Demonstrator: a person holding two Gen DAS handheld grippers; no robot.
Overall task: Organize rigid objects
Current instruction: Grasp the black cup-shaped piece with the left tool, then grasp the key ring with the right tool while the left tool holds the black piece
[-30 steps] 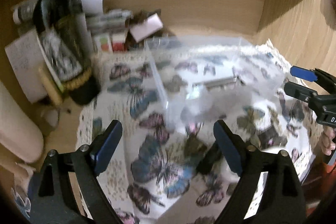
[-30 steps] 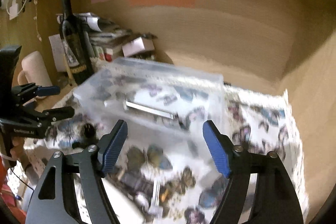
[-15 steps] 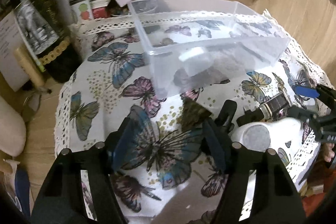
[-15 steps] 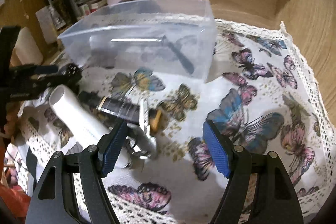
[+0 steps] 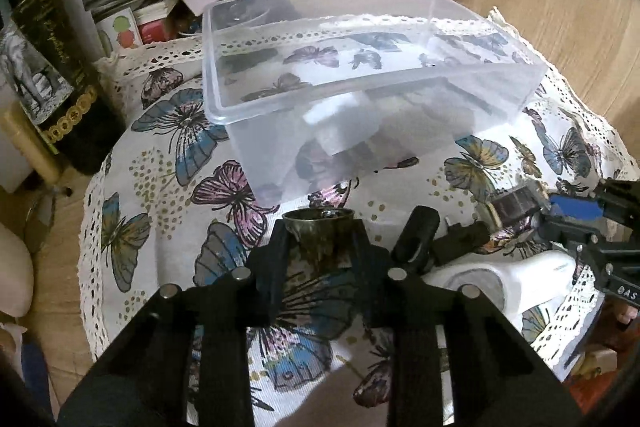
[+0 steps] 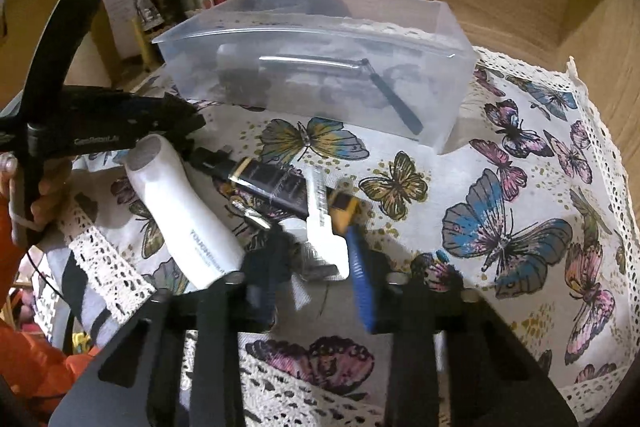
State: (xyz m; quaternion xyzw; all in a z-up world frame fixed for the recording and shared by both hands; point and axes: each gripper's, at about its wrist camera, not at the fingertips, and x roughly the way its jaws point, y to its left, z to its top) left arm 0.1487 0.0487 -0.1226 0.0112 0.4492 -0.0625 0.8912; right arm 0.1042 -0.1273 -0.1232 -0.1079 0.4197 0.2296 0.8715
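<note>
Both tools have dropped toward the butterfly cloth point(image 5: 168, 163) since a moment ago, and my left tool point(image 5: 319, 227) has narrowed from wide open until its fingers press the small dark metal cup point(image 5: 320, 223), just in front of the one clear plastic bin point(image 5: 360, 75). Only my right view shows one white bottle point(image 6: 180, 211) lying beside a black-and-gold tube point(image 6: 272, 183) and a white flat piece point(image 6: 324, 227) on the worktop. My right tool point(image 6: 316, 259) is half closed around that flat piece; I cannot tell whether it grips.
</note>
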